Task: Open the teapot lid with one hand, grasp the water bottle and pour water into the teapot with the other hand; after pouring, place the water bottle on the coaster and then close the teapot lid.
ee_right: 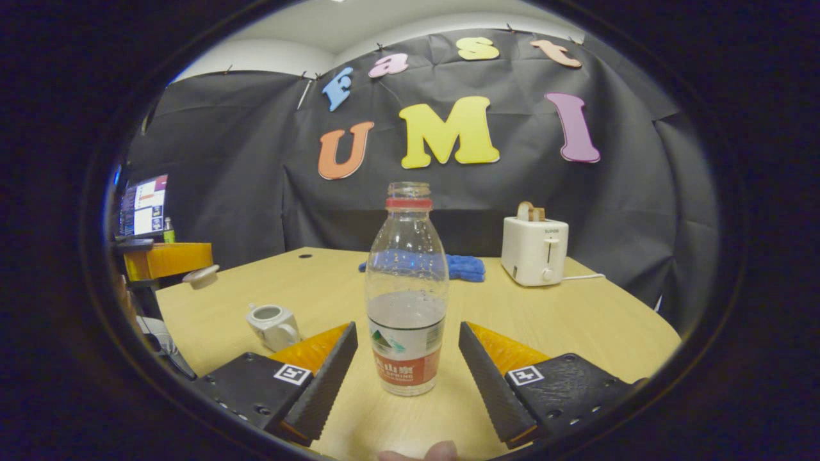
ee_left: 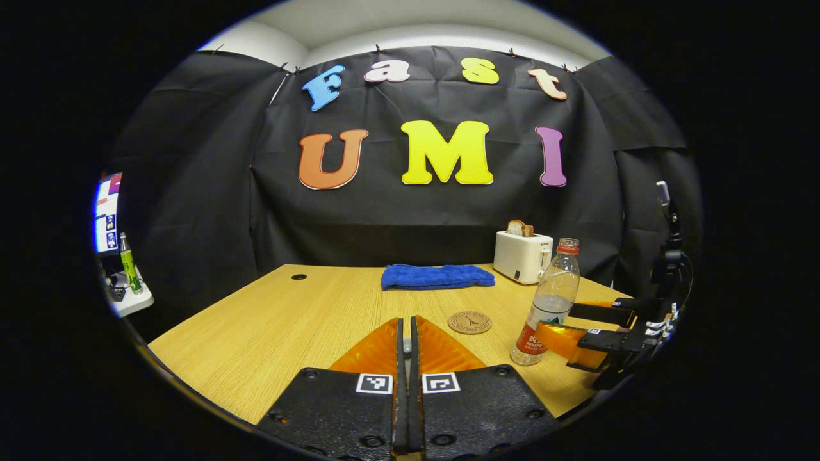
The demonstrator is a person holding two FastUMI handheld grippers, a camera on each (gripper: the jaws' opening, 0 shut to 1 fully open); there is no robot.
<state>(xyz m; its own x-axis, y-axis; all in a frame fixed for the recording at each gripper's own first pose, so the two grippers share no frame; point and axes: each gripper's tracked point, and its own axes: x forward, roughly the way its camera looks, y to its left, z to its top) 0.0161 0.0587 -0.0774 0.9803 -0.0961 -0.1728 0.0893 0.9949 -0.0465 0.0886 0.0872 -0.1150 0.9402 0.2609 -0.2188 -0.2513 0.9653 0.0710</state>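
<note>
— Where is the water bottle (ee_right: 407, 301) standing?

— Upright on the table (ee_right: 576, 320), uncapped, dead ahead of the right claw (ee_right: 407, 358), sitting between its spread fingers, neither one touching it.

— So that claw is nearer?

— Yes. The left claw (ee_left: 407, 358) is pinching the teapot lid (ee_right: 200, 276), fingers together, held above the open teapot (ee_right: 274, 324) near the table's left edge.

— And the coaster (ee_left: 469, 322)?

— Lying just beside the bottle, toward the table's middle.
</note>
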